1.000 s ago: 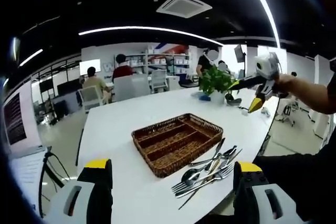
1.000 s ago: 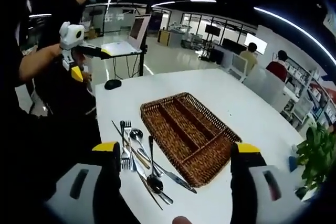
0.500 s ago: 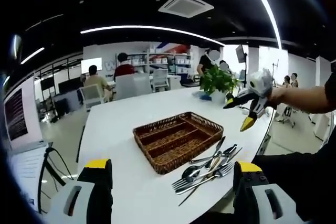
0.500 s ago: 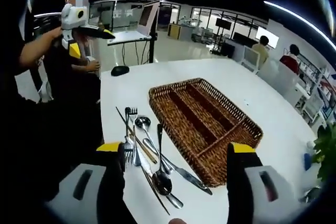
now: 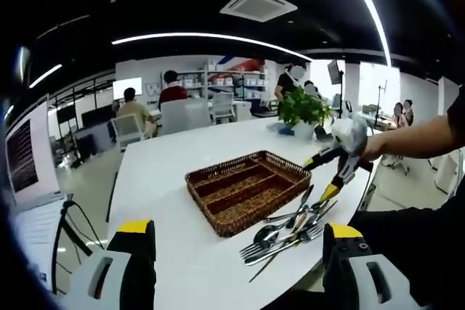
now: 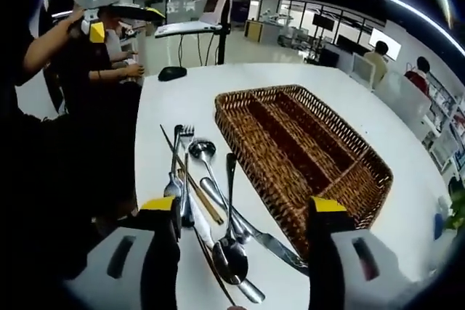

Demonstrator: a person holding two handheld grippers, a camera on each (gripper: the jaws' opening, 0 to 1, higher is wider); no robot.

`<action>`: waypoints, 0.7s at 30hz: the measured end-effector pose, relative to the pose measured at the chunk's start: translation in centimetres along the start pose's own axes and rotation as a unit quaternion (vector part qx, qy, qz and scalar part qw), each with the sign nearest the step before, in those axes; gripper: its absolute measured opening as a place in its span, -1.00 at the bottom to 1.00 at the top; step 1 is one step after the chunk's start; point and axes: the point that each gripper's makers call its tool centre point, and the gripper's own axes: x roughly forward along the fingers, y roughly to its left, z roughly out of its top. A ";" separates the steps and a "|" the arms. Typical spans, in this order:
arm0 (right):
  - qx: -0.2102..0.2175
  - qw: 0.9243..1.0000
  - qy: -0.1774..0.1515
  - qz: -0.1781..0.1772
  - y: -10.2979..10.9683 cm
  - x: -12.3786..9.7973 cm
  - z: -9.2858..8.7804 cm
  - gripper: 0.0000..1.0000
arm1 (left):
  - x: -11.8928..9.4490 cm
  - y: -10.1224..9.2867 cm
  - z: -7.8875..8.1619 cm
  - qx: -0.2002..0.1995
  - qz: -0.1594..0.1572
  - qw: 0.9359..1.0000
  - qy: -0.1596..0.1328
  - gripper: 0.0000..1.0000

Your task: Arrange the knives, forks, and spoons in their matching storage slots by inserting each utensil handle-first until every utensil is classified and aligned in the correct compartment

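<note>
While the cutlery [image 6: 207, 201] lies in a loose heap on the white table [image 6: 171, 99], just beside the wicker tray [image 6: 305, 154], the right gripper [image 6: 243, 223] hangs over it with its jaws spread wide and nothing between them. The left gripper [image 5: 236, 241] is held back, also open and empty. Those pieces look thin, stiff, polished and likely slippery, and they overlap, so I'd take one by the middle of its handle, such as the spoon [image 6: 229, 234] lying on top.

Both grippers [image 5: 236, 252] [image 6: 243, 226] gape (nothing held), arms outstretched
</note>
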 end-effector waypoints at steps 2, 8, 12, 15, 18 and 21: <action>0.002 1.000 0.001 -0.001 -0.1 0.2 -0.3 0.36 | -0.1 -0.1 0.0 0.000 -0.002 1.000 0.000 1.00; 0.011 1.000 0.013 -0.007 -0.6 1.0 -1.6 0.23 | -0.3 0.0 -0.3 -0.002 -0.001 1.000 0.000 1.00; 0.009 1.000 0.026 -0.008 -0.4 1.8 -2.4 0.16 | -0.4 -0.1 -0.5 -0.002 -0.001 1.000 0.001 1.00; -0.006 1.000 0.030 0.000 0.2 2.6 -2.7 0.04 | -0.3 -0.3 -1.0 -0.001 0.000 1.000 0.006 1.00; -0.021 0.999 0.029 0.013 0.8 3.4 -3.1 -0.32 | -0.3 -0.4 -1.4 0.000 -0.001 1.000 0.009 1.00; -0.021 0.998 0.042 0.030 1.7 4.2 -3.7 -0.60 | -0.7 -0.3 -1.6 -0.001 0.000 1.000 0.011 1.00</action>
